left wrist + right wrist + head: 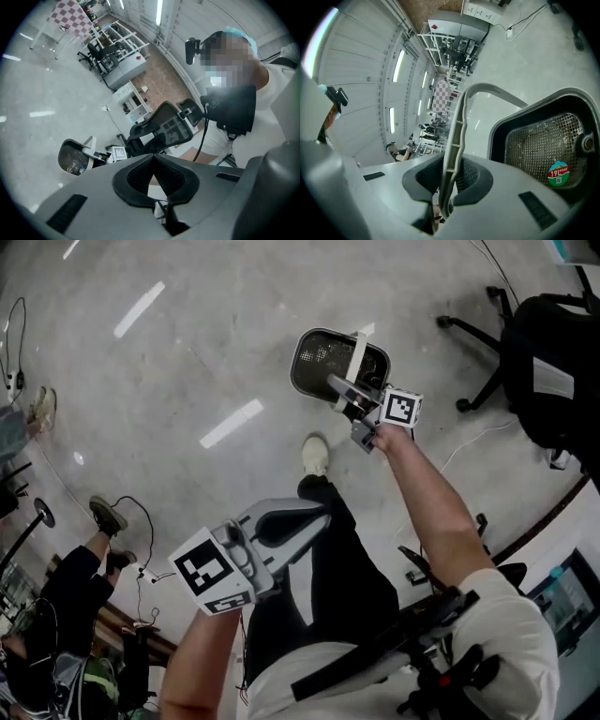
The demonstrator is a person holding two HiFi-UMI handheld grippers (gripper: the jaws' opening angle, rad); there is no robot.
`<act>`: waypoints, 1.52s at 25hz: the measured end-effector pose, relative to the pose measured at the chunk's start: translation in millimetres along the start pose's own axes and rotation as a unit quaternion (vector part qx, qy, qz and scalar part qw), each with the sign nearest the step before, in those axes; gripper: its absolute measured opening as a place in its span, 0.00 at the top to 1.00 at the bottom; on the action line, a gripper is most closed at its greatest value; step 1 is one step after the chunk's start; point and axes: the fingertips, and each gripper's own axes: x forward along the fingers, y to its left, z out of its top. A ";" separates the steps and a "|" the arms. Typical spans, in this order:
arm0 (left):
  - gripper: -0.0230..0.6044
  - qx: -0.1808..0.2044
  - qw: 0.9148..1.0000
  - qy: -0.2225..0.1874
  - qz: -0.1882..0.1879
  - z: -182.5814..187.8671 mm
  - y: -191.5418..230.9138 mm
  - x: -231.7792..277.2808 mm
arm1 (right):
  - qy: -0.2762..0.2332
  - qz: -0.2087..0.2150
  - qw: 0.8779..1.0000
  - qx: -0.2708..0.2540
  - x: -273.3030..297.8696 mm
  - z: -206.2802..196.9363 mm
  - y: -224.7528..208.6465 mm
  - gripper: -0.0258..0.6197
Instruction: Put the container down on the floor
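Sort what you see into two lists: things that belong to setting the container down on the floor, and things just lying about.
Belongs to the job:
container
handle of the container
right tool, shut on that handle
floor

Just lying about:
office chair
white cable

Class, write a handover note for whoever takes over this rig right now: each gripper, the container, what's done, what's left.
Right gripper: shut on the container's handle.
Left gripper: shut, empty.
Container: hangs by its handle over the floor, ahead of the person's shoe; it seems not yet set down.
Done: handle gripped.
Left: lower it onto the floor, then let go.
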 end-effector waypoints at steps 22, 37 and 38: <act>0.95 -0.043 0.999 -0.007 -0.006 -34.8 63.3 3.7 | -0.010 -0.002 1.000 -0.005 29.0 -19.2 -79.7 0.91; 0.95 -0.052 0.999 -0.006 -0.009 -38.1 63.5 3.3 | 0.008 0.008 1.000 0.027 26.9 -24.6 -84.0 0.76; 0.95 -0.052 0.999 -0.007 -0.010 -37.4 64.0 3.9 | 0.010 0.007 1.000 0.026 26.0 -24.0 -84.5 0.76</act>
